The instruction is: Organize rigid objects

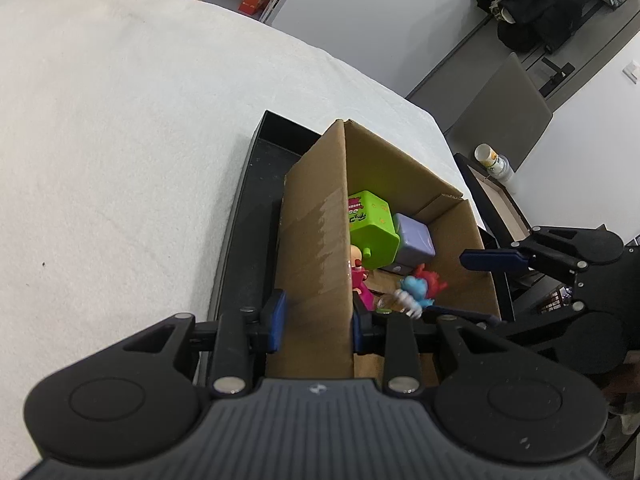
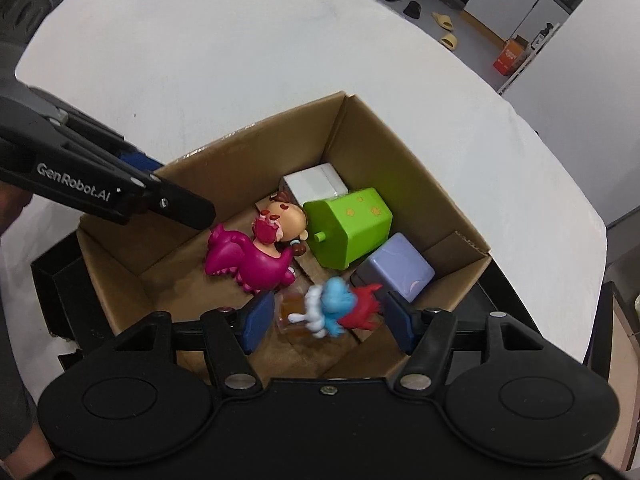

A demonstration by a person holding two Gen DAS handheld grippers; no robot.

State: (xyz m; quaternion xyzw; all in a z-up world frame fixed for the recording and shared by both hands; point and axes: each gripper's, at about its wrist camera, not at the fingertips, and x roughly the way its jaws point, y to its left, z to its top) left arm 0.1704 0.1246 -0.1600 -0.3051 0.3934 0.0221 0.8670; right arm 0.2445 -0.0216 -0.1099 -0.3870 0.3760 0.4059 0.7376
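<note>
An open cardboard box (image 2: 400, 168) stands on a black tray (image 1: 248, 216). Inside lie a green toy box (image 2: 352, 224), a lilac cube (image 2: 396, 272), a white box (image 2: 314, 184), a magenta dinosaur figure (image 2: 248, 260) and a blue-and-red figure (image 2: 340, 308). My left gripper (image 1: 316, 320) is shut on the box's side wall (image 1: 316, 240). My right gripper (image 2: 326, 318) is open above the box's near side, its jaws on either side of the blurred blue-and-red figure, not touching it. The right gripper also shows in the left wrist view (image 1: 476, 288).
The box and tray rest on a white cloth-covered table (image 2: 240, 60). In the left wrist view a chair (image 1: 504, 112) and a bottle (image 1: 492, 160) stand beyond the table's far right edge. A floor with slippers and an orange box (image 2: 508, 56) lies beyond the table.
</note>
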